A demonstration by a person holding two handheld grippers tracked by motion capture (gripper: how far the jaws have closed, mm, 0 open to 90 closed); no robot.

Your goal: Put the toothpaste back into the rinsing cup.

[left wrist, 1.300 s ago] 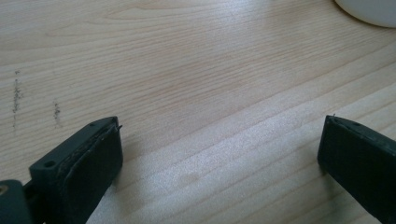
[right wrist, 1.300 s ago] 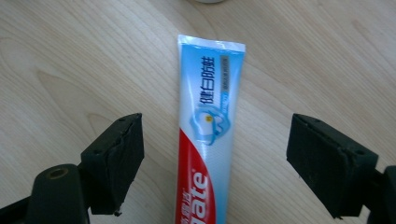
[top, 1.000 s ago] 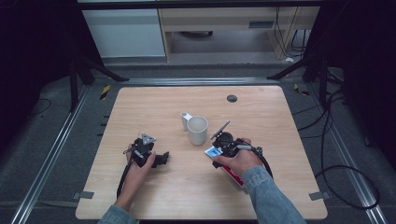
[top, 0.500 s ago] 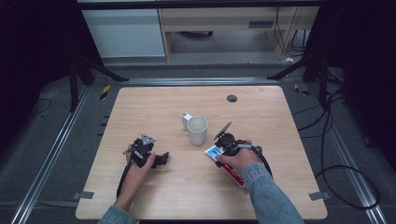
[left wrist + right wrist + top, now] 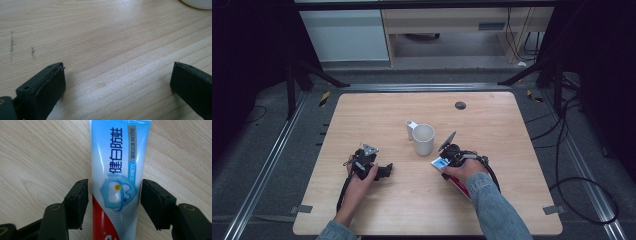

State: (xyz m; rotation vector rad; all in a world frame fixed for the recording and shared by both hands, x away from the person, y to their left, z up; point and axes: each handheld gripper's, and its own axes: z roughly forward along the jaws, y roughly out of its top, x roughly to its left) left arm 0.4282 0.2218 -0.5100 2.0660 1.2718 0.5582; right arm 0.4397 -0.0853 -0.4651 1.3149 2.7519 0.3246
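Observation:
A blue, white and red toothpaste tube [image 5: 116,170] lies flat on the wooden table [image 5: 492,125], also seen under my right hand [image 5: 441,163]. My right gripper [image 5: 114,202] points down over it and straddles the tube. Its jaws have just been closing, and a thin gap still shows on each side of the tube. My left gripper [image 5: 384,171] rests low on the table at the left, its jaws [image 5: 117,82] wide open with only bare wood between them. A white mug [image 5: 423,139] stands upright between the two hands, slightly farther back.
The mug's base [image 5: 197,3] shows at the top right edge of the left gripper view. A small black grommet [image 5: 460,105] sits in the tabletop behind the mug. Cables trail from both grippers. Dark floor and metal rails surround the table.
My right hand has sunk a little onto the toothpaste tube. My left hand and the mug have stayed where they were.

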